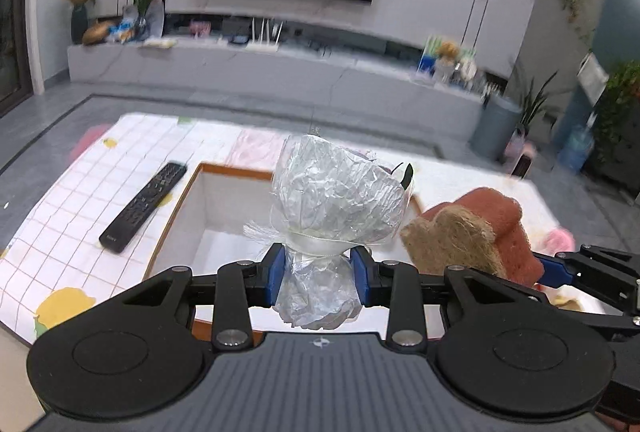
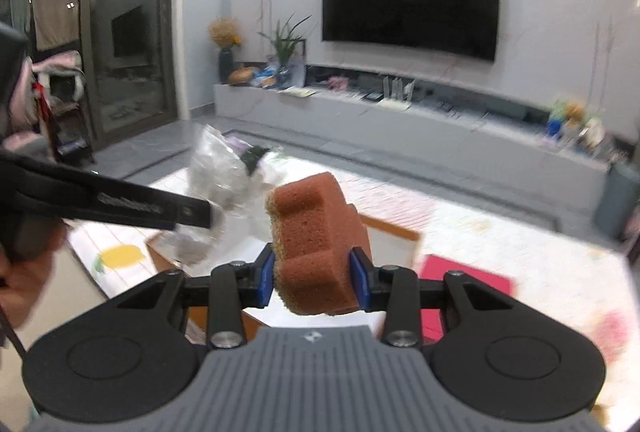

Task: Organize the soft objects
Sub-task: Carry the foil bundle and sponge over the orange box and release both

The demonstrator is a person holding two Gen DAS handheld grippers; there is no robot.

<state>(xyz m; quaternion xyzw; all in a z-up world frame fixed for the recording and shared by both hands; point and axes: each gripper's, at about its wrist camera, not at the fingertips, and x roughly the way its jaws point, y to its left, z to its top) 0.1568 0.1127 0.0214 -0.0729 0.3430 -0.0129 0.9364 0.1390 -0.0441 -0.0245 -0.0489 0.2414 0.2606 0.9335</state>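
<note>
sponge (image 2: 316,244) upright in right tongs (image 2: 314,278), long axis vertical

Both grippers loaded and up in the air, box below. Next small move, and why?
Probably lower the left gripper toward the open box and release there. It is clamped on the foil-wrapped bundle, which hangs right above the box, while the right gripper holds the sponge beside it.

This is a living room in a home. A big television (image 2: 412,2) hangs on the wall above a long low cabinet (image 2: 400,124) with flowers in a vase (image 2: 226,50). A remote control (image 1: 144,206) lies on the desk (image 1: 72,200).
</note>
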